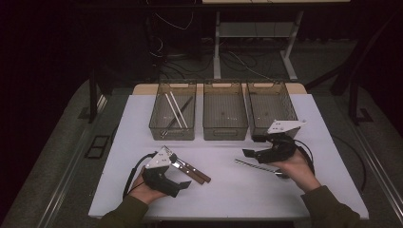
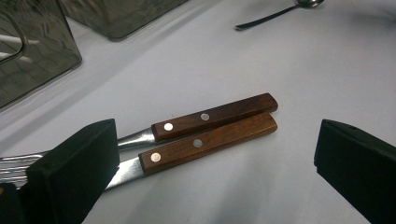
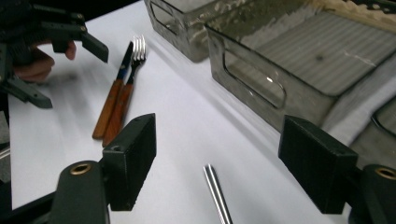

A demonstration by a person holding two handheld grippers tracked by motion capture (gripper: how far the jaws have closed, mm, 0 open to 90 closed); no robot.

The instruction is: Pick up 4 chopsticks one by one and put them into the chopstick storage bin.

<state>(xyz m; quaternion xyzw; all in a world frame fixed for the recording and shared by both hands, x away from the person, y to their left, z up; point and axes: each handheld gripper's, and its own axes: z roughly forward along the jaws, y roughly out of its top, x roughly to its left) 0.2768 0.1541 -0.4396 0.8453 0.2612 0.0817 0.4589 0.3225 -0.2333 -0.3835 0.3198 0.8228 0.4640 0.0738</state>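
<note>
Nearest the person, L gripper (image 1: 183, 183) sits low over the white table (image 1: 223, 194), jaws wide apart w/ nothing between the pads; in the left gripper view the two wood-handled utensils (image 2: 212, 128) lie side by side, touching, just ahead of the jaws. One is a fork (image 3: 136, 53) by its tines, the other looks like a knife but the blade is partly hidden. R gripper (image 1: 250, 146) hovers over the slim steel utensil (image 1: 254, 165), jaws also well open and empty; in the right gripper view its handle end (image 3: 218, 196) lies flat between the two black pads, not pinched. Its bowl end reads as a spoon in the left gripper view (image 2: 275, 15). Farther back stand three clear bins: left bin (image 1: 172, 130) already has chopsticks (image 1: 175, 110) in it, middle bin (image 1: 225, 128) and right bin (image 1: 285, 102) look bare. Looks like cutlery sorting, w/ the R side about to pick. Risks, as I judge: the steel handle is thin and flat on the table, so pads closing too high could skid over it or flick it away; too low and the jaw tips jam on the tabletop. On the L side, the two wood handles touch, so a grab may catch both or nudge one askew. R hand is also near the right bin's wall; a lift could knock it.
</note>
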